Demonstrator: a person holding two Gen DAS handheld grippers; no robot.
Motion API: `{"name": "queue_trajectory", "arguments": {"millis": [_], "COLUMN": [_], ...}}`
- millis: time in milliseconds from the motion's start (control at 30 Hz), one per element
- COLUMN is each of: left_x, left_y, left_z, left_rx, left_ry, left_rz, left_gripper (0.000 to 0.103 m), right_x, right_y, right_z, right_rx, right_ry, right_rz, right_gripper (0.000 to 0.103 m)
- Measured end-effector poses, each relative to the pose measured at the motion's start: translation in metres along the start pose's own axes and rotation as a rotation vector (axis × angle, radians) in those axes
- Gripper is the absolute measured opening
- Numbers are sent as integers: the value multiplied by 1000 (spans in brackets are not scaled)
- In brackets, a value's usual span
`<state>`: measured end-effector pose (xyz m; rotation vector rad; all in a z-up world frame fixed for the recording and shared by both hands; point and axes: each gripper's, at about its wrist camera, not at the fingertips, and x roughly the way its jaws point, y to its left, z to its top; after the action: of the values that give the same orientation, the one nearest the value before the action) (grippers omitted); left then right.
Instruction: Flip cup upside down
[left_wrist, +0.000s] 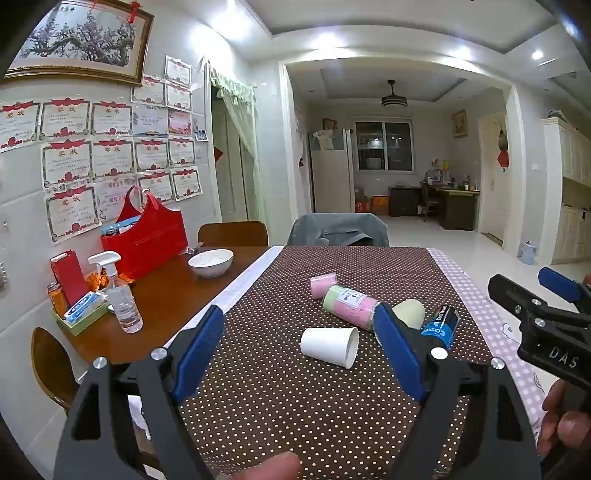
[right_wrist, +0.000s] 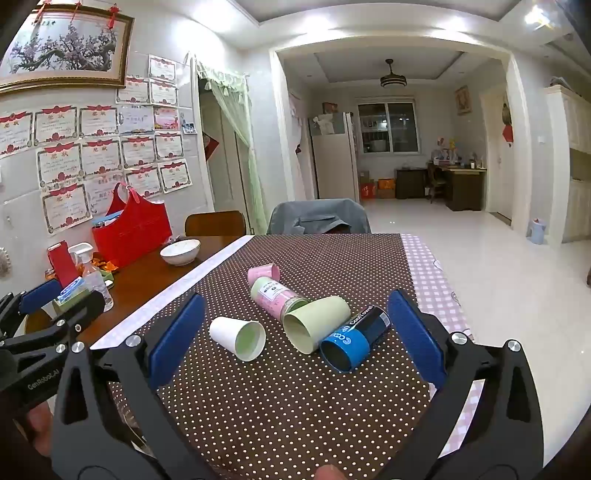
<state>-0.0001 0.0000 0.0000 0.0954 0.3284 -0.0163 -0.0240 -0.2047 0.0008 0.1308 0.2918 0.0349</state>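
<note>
Left gripper (left_wrist: 303, 354): jaws spread wide, holding nothing. Right gripper (right_wrist: 295, 339): likewise wide apart, holding nothing. White paper cup (left_wrist: 330, 346) lies on its side on the dotted tablecloth (left_wrist: 295, 406), just ahead of the left gripper between its 2 fingers, apart from both, and beside the green cup (right_wrist: 314, 326).

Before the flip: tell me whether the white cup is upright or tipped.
Tipped: the white cup lies on its side on the dotted tablecloth, mouth facing sideways.

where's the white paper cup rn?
White paper cup lies on its side on the polka-dot tablecloth, left of the green cup, mouth toward the cameras; in the left wrist view it sits between the open fingers.
</note>
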Motion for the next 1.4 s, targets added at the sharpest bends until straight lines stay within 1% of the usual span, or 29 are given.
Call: {"name": "queue_trajectory", "arguments": {"millis": [33,1400], "left_x": [0,3], "left_y": [0,-2], "left_z": [0,-3], "left_rx": [0,-4], "left_ry": [1,15], "left_rz": [0,-1], "left_gripper": [82,82], "right_x": [1,3], "right_y": [0,3], "right_z": [0,0], "right_rx": [2,0], "right_ry": [9,6], "right_rz": [-1,3], "right_gripper": [97,97]}}
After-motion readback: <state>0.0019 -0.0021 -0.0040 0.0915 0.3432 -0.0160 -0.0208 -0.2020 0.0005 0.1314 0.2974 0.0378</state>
